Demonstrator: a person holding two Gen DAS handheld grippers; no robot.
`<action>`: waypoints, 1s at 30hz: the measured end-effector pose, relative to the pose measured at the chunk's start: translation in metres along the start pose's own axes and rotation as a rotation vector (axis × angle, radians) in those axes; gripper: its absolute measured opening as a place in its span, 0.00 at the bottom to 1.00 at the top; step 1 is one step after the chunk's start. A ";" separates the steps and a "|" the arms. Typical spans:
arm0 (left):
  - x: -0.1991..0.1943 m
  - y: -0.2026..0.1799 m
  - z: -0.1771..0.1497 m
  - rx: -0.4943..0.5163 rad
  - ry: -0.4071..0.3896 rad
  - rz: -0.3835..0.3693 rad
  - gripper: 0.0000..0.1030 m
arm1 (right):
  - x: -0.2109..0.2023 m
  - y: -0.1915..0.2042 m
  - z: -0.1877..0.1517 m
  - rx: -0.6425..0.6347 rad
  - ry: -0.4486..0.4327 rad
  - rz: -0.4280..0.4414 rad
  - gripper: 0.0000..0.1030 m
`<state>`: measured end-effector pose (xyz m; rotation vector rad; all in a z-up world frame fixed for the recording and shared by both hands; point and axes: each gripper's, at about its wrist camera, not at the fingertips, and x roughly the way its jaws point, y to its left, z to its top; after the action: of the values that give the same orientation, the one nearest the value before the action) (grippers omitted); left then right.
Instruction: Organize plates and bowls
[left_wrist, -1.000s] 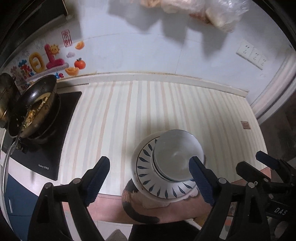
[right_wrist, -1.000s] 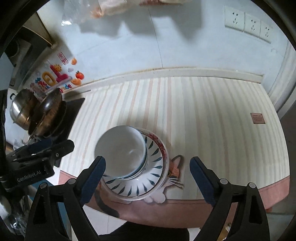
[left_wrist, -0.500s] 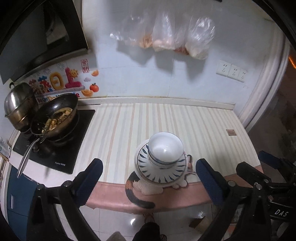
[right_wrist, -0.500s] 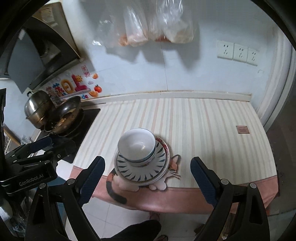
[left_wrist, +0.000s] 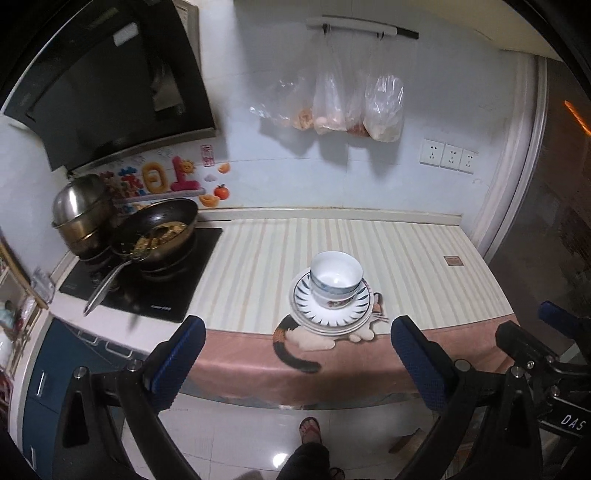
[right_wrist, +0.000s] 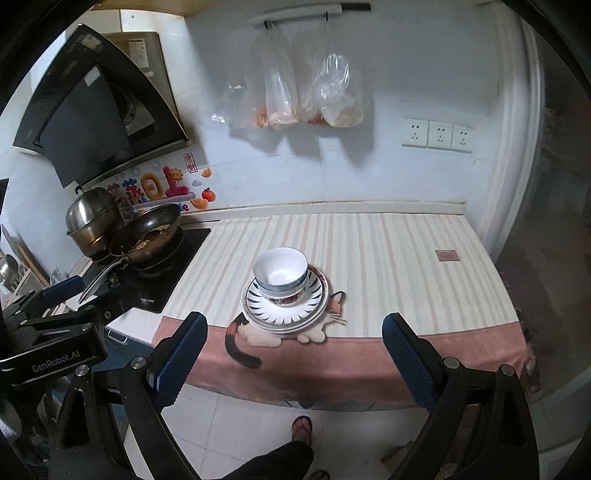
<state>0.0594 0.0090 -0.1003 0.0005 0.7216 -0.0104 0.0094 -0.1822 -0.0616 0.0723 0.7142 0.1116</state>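
Observation:
White bowls (left_wrist: 335, 277) are nested upright on a stack of plates (left_wrist: 328, 314) with a dark leaf pattern, near the front edge of the striped counter (left_wrist: 406, 258). The bowls (right_wrist: 280, 274) and plates (right_wrist: 284, 308) also show in the right wrist view. My left gripper (left_wrist: 295, 354) is open and empty, held well back from the counter over the floor. My right gripper (right_wrist: 291, 350) is open and empty, also back from the counter, to the right of the left one.
A black cooktop (left_wrist: 147, 280) at the left holds a frying pan (left_wrist: 159, 230) with food and a steel pot (left_wrist: 81, 214). A range hood (left_wrist: 110, 92) hangs above. Plastic bags (left_wrist: 347, 107) hang on the wall. A person's sandalled foot (left_wrist: 309, 430) is on the floor.
Both grippers have pulled up and back from the stack, away from the counter. The bowls and plates stay in place on the counter.

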 end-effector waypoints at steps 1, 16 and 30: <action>-0.007 0.001 -0.004 -0.002 -0.008 0.003 1.00 | -0.009 0.001 -0.006 -0.003 -0.007 -0.008 0.95; -0.051 0.014 -0.046 -0.027 -0.039 0.064 1.00 | -0.054 0.007 -0.049 -0.015 -0.016 -0.022 0.96; -0.048 0.018 -0.047 -0.034 -0.039 0.063 1.00 | -0.055 0.017 -0.038 -0.057 -0.035 -0.035 0.96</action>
<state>-0.0077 0.0278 -0.1038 -0.0096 0.6819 0.0617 -0.0581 -0.1714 -0.0524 0.0073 0.6764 0.0973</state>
